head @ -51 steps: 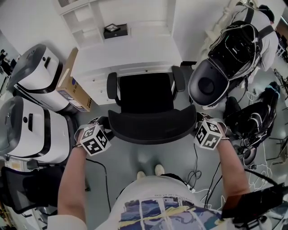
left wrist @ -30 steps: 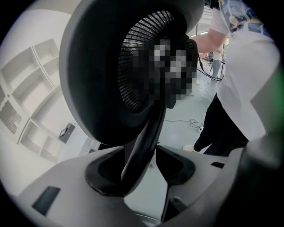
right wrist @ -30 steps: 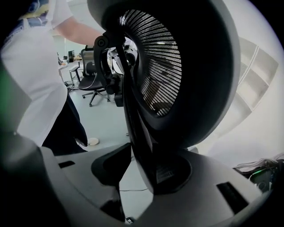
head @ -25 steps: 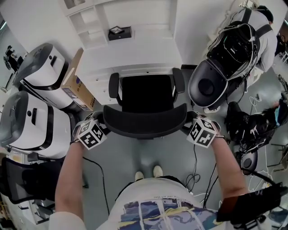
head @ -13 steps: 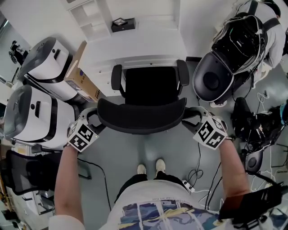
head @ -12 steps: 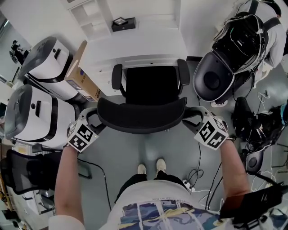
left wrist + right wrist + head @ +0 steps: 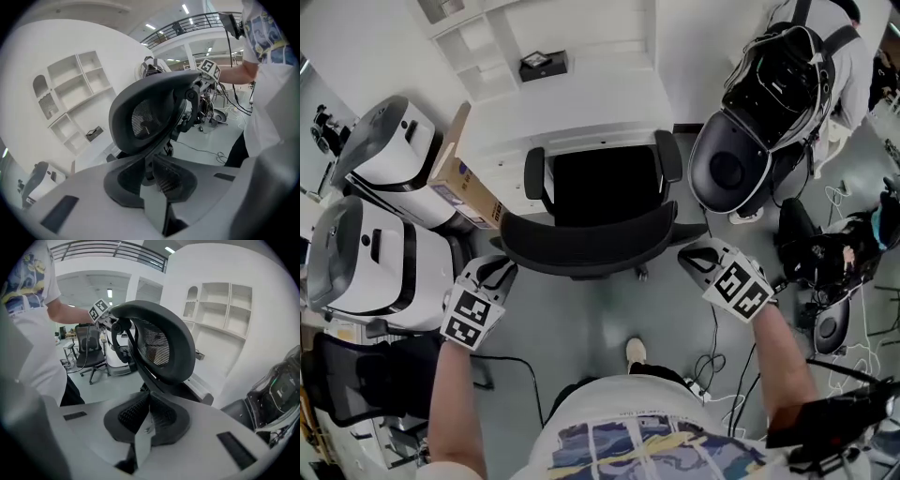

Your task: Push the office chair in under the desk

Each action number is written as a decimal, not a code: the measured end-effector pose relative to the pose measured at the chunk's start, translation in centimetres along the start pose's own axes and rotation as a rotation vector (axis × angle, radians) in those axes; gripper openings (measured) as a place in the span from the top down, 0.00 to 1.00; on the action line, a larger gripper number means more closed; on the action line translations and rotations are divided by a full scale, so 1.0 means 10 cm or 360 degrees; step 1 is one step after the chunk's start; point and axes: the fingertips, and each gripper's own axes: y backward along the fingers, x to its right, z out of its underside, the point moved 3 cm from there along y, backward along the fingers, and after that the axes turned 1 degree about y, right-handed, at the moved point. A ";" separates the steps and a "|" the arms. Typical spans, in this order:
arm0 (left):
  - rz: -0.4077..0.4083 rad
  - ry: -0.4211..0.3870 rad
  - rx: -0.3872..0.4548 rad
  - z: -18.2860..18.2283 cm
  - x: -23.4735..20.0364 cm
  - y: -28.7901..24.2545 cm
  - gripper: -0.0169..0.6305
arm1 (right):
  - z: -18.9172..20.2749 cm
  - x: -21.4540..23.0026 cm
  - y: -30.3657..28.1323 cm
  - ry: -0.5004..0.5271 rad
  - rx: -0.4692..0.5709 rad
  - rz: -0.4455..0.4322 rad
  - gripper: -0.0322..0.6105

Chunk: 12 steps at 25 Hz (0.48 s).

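The black office chair point(image 7: 598, 187) stands with its seat under the white desk point(image 7: 572, 108). Its curved mesh backrest point(image 7: 586, 246) faces me. My left gripper point(image 7: 499, 269) hangs off the backrest's left end, apart from it. Its jaws have just been closing and now stand shut with nothing between them. My right gripper point(image 7: 689, 255) sits off the right end, also clear of the chair and shut on nothing. The backrest point(image 7: 145, 117) fills the left gripper view beyond the left gripper point(image 7: 152, 176). The right gripper view shows the backrest point(image 7: 164, 348) past the right gripper point(image 7: 147, 416).
Two white-and-black machines point(image 7: 375, 155) point(image 7: 347, 258) and a cardboard box point(image 7: 455, 173) crowd the left. A round grey-and-black machine point(image 7: 741, 159) stands on the right, with cables point(image 7: 853, 356) on the floor. Another chair point(image 7: 356, 384) sits lower left. A person point(image 7: 853, 56) is far right.
The chair slid further in toward the desk. Both grippers came off the ends of the backrest, drew back toward me, and their jaws closed.
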 end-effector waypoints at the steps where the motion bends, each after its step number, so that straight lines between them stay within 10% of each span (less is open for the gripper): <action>1: 0.0009 0.0020 0.0025 -0.01 0.04 0.01 0.89 | 0.03 -0.02 0.01 -0.0034 0.0002 0.0015 0.90; 12: 0.0319 0.0440 0.0371 -0.13 0.51 0.33 0.95 | -0.18 -0.58 0.10 -0.0454 0.0189 0.0197 0.91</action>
